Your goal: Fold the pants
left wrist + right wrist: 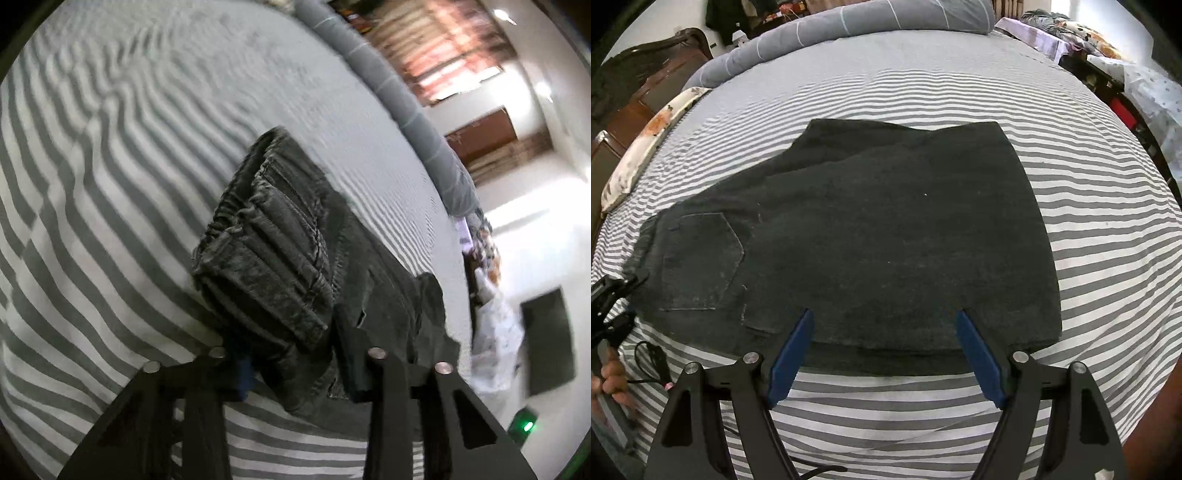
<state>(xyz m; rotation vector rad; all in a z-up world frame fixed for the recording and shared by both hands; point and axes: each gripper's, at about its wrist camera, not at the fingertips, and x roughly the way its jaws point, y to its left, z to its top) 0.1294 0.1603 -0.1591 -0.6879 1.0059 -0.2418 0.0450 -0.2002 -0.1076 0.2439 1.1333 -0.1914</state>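
The pants (871, 236) lie flat on the striped bed (1108, 229), already doubled over with the waist and back pocket (701, 258) at about 9 o'clock in the right view, so the step in hand looks like another fold, bringing the waist end across toward 3 o'clock. The left gripper (295, 369) is clamped on the bunched waistband (266, 258), which fills the centre of its view and runs up toward 12 o'clock. The right gripper (884, 354) has its blue pads (792, 354) wide apart, holding nothing, with the near edge of the pants just ahead of the tips at 12 o'clock. The next move probably calls for the left to lift and carry while the right pins or grips that near edge.
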